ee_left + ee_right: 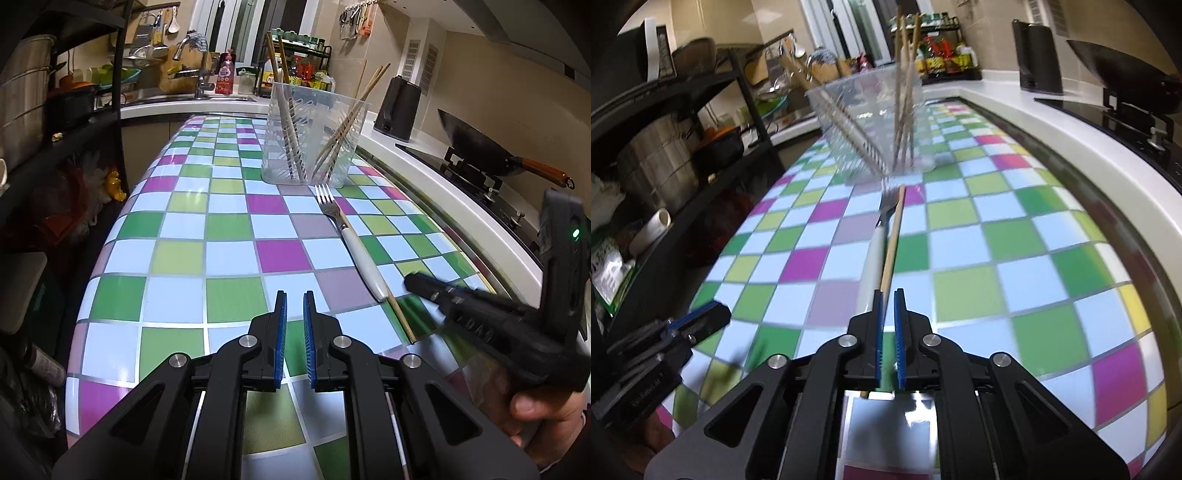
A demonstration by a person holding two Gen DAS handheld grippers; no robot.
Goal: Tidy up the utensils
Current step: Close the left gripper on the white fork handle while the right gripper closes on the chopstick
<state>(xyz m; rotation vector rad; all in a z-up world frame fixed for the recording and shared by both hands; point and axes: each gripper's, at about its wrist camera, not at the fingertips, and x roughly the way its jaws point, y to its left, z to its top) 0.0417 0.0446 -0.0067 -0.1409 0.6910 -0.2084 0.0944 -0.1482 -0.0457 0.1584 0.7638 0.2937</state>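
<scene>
We note a table (229, 225) covered in a glossy checked cloth of white, green, yellow-green, magenta and mauve squares, with silver lines between them. A white counter (436, 177) runs along its right edge. On that counter sit a black kettle (397, 109) and, nearer us, a dark hob carrying a wok (476, 142) with an orange-brown handle. At the far end we see a sink with a tap (197, 66), a rack of bottles (303, 70) and utensils hung on the wall. A black shelf unit (683, 147) with steel pots stands on the left.

A clear holder (314, 136) stands upright on the table's far half. It holds several chopsticks leaning both ways and a white-handled piece.

Just in front of the holder lies a fork (347, 236), tines toward the holder, white handle toward us. A chopstick (892, 240) runs close along the fork's right side.

Left gripper (294, 306): low over the near table, blue pads a narrow gap apart, nothing between them.

Right gripper (888, 306): at the near end of the chopstick. In the right wrist view the stick passes between the pads, close against the left one, and a slit shows beside the right one. We cannot tell whether it is clamped. In the left wrist view this gripper is blurred, its tip by the fork handle's end.
</scene>
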